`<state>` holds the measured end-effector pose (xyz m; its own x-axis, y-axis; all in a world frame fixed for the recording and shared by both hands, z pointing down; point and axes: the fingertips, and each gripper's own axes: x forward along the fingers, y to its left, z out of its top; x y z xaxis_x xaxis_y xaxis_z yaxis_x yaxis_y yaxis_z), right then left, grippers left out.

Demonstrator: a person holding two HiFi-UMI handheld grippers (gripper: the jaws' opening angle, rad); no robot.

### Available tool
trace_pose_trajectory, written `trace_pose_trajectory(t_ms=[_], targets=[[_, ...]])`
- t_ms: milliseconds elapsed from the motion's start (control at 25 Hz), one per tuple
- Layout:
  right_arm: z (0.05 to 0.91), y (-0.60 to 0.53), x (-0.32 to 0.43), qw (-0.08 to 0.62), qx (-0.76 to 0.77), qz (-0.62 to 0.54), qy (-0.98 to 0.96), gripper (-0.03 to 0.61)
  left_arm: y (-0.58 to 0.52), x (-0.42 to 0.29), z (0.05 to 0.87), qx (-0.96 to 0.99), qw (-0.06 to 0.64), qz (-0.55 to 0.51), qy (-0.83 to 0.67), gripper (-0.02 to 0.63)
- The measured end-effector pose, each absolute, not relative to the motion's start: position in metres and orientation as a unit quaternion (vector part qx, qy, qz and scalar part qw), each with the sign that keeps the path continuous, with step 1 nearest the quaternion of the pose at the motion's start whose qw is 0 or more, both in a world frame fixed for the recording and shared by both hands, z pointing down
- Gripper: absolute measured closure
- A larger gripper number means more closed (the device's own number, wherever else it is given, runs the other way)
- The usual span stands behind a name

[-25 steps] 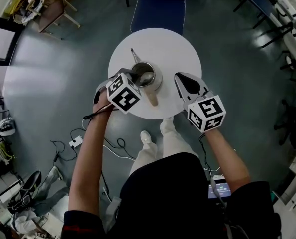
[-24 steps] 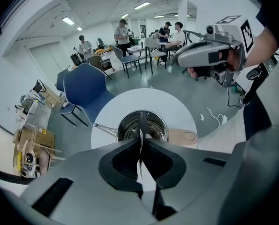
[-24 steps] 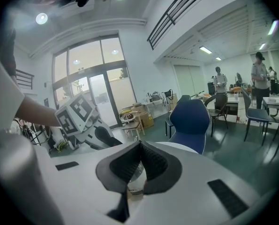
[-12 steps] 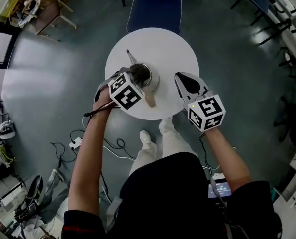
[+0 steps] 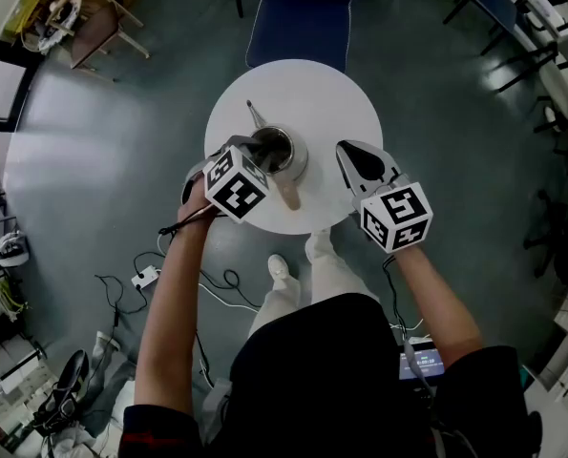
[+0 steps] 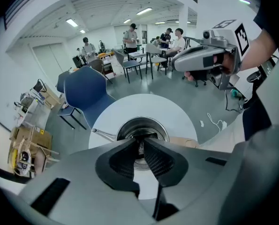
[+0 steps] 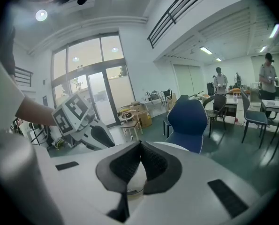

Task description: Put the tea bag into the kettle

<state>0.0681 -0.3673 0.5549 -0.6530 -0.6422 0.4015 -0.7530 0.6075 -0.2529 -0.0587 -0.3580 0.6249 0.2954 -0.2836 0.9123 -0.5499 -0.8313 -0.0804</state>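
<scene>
A steel kettle (image 5: 284, 151) stands open-topped on the round white table (image 5: 331, 98), spout to the far left, wooden handle (image 5: 289, 195) toward me. My left gripper (image 5: 262, 147) hangs right over the kettle's mouth (image 6: 130, 127), and its jaws are closing with a narrow gap left. A small dark piece (image 6: 140, 148), perhaps the tea bag or its tag, shows in that gap above the mouth; the pads do not visibly press it. My right gripper (image 5: 348, 151) hovers at the table's right edge, shut and empty (image 7: 140, 144).
A blue chair (image 5: 298, 12) stands behind the table. My legs and white shoes (image 5: 282, 265) are at its near edge, with cables (image 5: 150, 275) on the floor to the left. Desks, chairs and people (image 6: 130, 36) fill the room beyond.
The left gripper has shifted slightly at the kettle's mouth. The right gripper has stayed where it was.
</scene>
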Motion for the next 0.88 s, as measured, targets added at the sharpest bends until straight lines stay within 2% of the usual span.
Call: trace_pose_trajectory(t_ms=[120,400,880], targets=[[0.554,-0.371,0.067,0.135,0.392,0.198,-0.888,0.560,-0.360,-0.059,0.620,0.801,0.135,0.510,-0.284,0.577],[0.522,-0.365,0.050,0.131,0.389,0.179,-0.894,0.560,-0.351,-0.071,0.580,0.813,0.135,0.463,-0.325,0.589],[0.471,-0.342,0.019,0.132,0.372,0.133,-0.909,0.560,-0.331,-0.085,0.496,0.844,0.120,0.325,-0.410,0.598]])
